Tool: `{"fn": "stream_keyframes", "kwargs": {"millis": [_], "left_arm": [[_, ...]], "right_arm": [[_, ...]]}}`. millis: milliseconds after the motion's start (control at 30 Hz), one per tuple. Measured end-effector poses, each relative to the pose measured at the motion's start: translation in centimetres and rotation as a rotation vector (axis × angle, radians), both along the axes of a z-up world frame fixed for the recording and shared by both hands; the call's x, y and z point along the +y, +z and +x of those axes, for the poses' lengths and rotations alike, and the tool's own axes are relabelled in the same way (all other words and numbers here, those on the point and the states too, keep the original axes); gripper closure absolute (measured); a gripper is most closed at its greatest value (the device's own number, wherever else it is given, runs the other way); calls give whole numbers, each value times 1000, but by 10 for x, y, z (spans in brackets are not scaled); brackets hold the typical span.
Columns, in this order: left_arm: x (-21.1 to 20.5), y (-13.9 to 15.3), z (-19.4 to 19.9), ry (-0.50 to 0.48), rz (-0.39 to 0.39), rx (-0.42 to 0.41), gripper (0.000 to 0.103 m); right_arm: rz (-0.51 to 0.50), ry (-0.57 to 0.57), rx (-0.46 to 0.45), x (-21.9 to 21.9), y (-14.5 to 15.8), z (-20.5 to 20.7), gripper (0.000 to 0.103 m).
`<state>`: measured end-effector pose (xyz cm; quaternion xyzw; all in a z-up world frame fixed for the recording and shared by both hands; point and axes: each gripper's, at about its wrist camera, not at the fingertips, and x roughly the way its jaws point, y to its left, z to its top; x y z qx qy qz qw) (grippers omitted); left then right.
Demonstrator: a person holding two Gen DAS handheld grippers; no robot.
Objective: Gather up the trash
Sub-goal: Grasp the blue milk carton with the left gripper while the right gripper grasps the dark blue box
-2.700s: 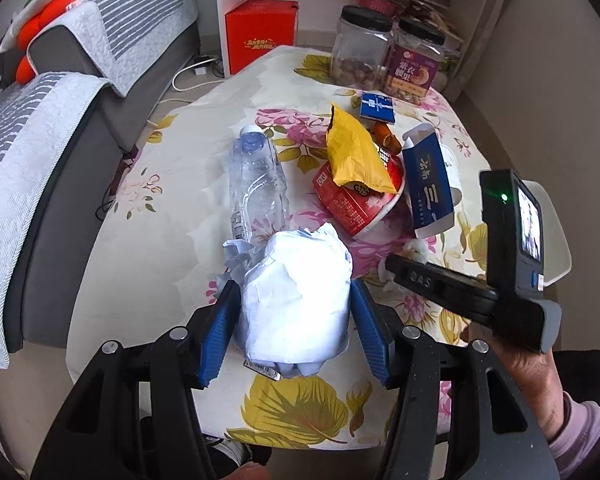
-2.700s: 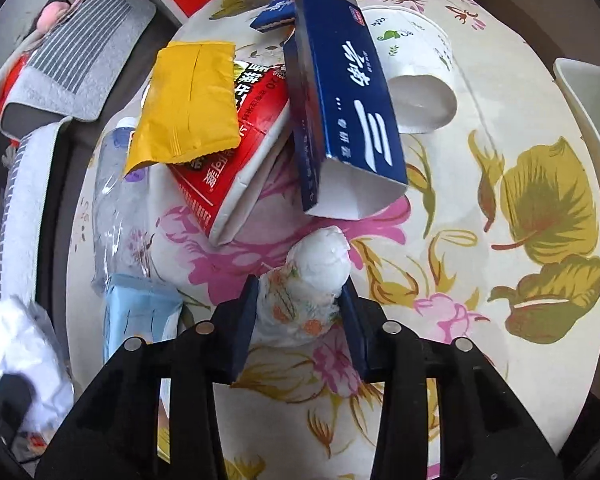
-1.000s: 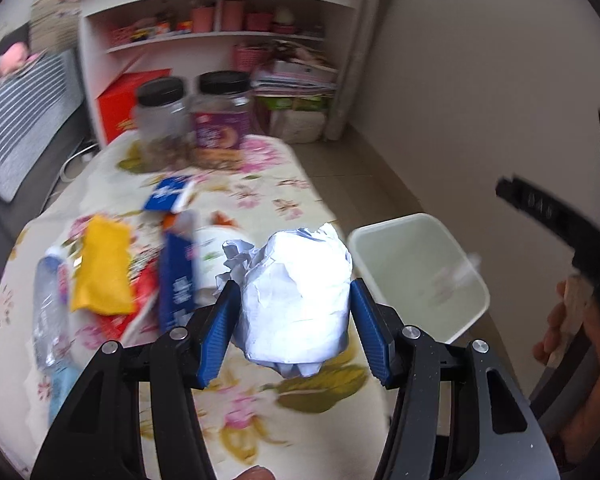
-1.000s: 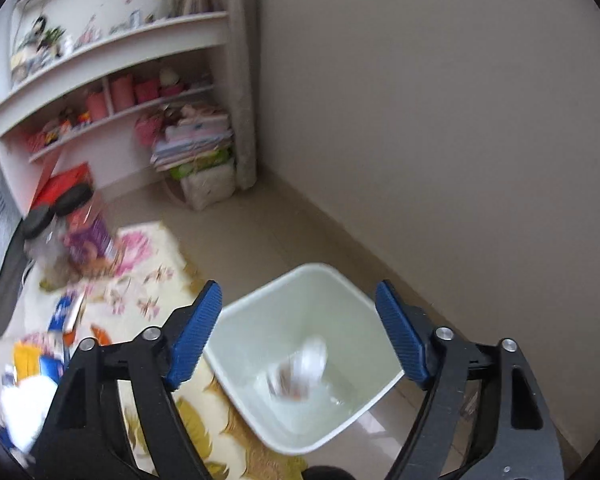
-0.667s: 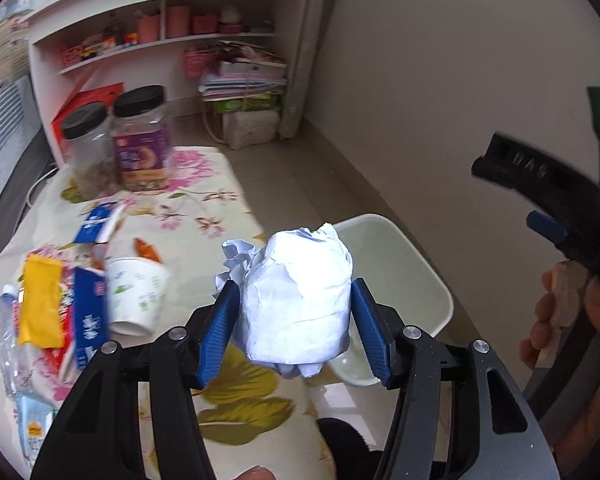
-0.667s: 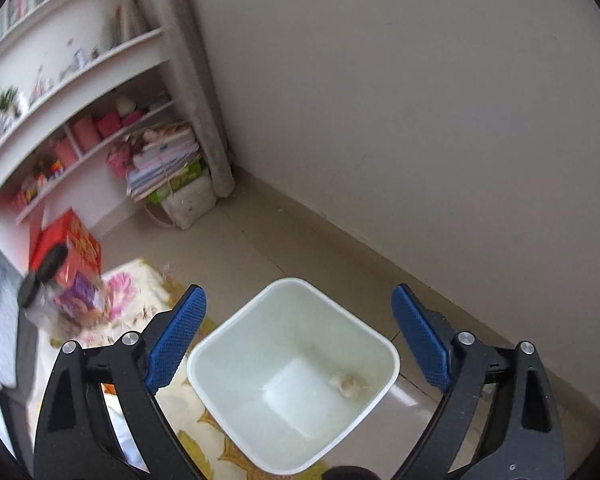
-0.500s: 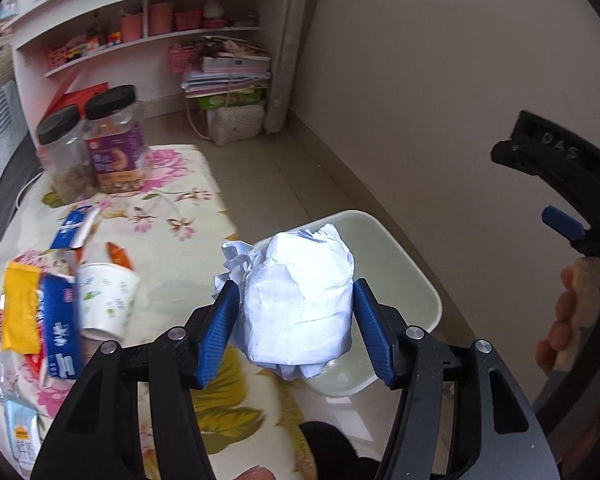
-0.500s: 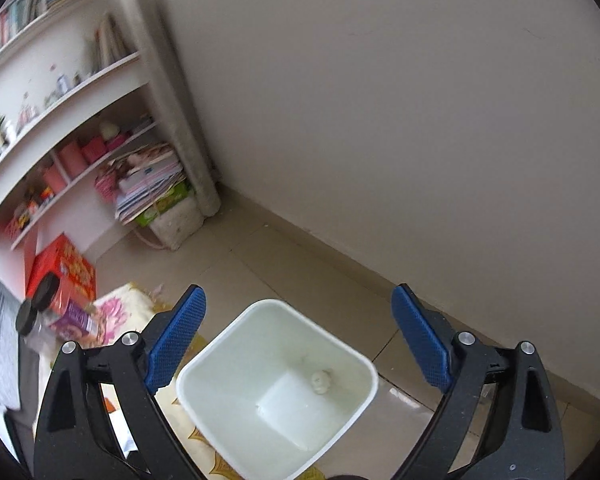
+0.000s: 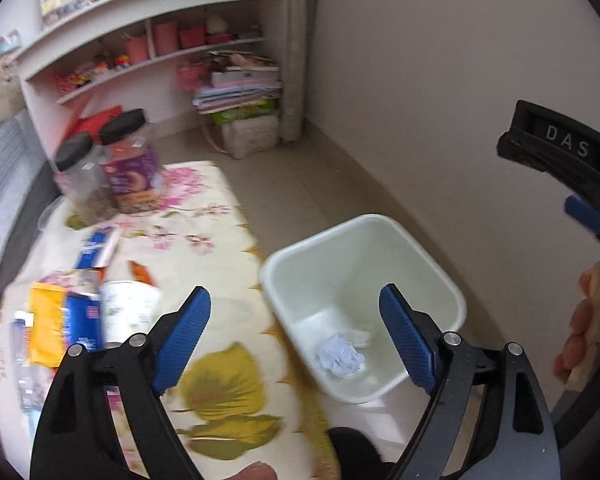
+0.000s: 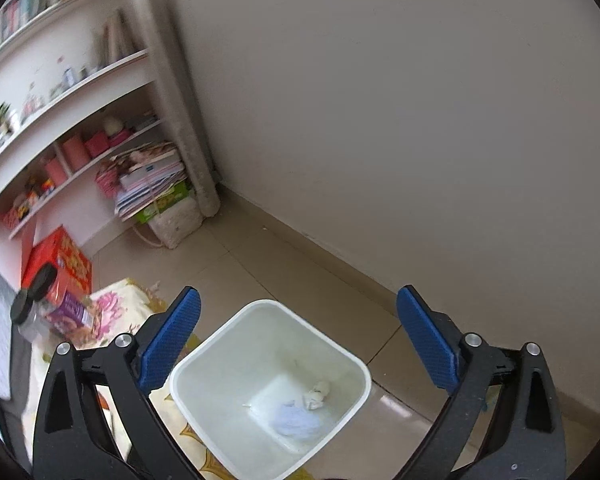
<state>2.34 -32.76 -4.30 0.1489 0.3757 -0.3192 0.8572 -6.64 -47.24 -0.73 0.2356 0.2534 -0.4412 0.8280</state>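
Trash now sits in the white bin (image 9: 362,300): the crumpled paper wad (image 9: 342,356) my left gripper (image 9: 296,322) was clamping a moment ago has dropped in beside the small tissue ball (image 10: 318,394), so I count two pieces binned. Both my left and right gripper (image 10: 298,334) hang over it with jaws spread wide, holding nothing. On the floral table (image 9: 220,380) I judge more remains: one paper cup (image 9: 130,308), one blue carton (image 9: 82,322), one yellow packet (image 9: 46,320), two jars (image 9: 108,168).

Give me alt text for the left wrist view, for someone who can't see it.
The open left claw hangs over a white bin holding crumpled paper. Left of the bin is a floral-clothed table with a paper cup, cartons and two jars; the right claw shows at the right edge.
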Motion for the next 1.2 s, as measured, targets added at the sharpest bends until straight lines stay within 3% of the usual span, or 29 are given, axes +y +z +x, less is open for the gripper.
{"fn": "stream_keyframes", "kwargs": {"millis": [367, 600, 833, 1000, 1200], "left_arm": [[77, 1, 20, 145, 128, -126, 17], [140, -18, 42, 227, 251, -103, 16], [209, -47, 69, 305, 394, 21, 16], [255, -72, 81, 344, 465, 143, 16], [307, -105, 89, 379, 494, 370, 17]], "right_arm": [[-81, 217, 84, 77, -5, 49, 7], [-29, 369, 120, 129, -20, 89, 7], [-19, 506, 174, 180, -36, 117, 7], [58, 583, 206, 203, -50, 139, 7], [158, 678, 281, 231, -78, 165, 7]]}}
